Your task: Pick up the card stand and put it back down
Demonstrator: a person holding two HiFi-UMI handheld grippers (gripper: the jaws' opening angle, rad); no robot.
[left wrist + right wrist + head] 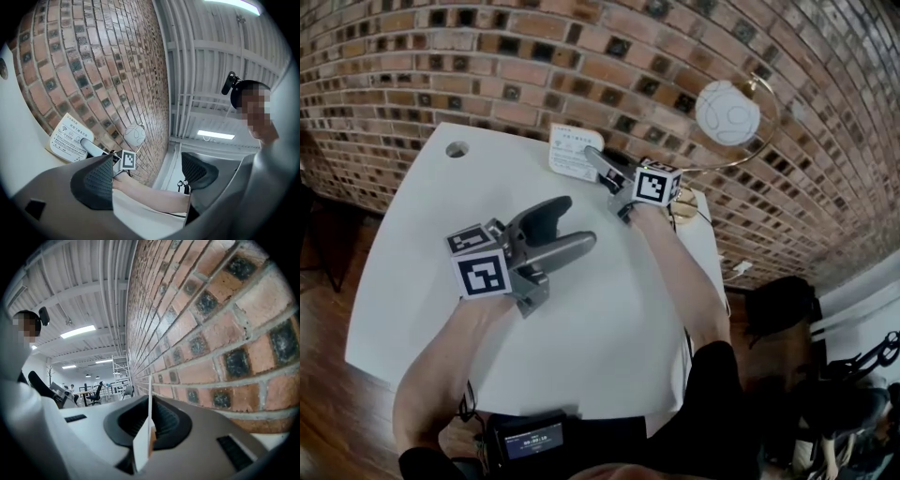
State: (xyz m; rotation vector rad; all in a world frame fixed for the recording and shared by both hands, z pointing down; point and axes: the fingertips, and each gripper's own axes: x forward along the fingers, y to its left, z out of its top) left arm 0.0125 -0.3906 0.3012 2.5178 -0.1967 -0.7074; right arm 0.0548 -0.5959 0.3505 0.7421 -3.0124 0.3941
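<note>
The card stand [573,152] is a white printed card near the table's far edge, by the brick wall. My right gripper [598,165] is shut on the card's right side, and its marker cube [657,184] sits behind it. In the right gripper view the card stand [148,425] shows edge-on, pinched between the dark pads. Whether its base touches the table I cannot tell. My left gripper [577,223] hovers open over the middle of the white table [412,281] with nothing in it. In the left gripper view the card stand [69,138] lies beyond the left gripper [147,176].
A lamp with a white globe [727,112] on a brass ring stands at the table's far right corner. A round cable hole [457,148] is at the far left. The brick wall [487,56] runs just behind the card. A small screen device [532,438] hangs at the near edge.
</note>
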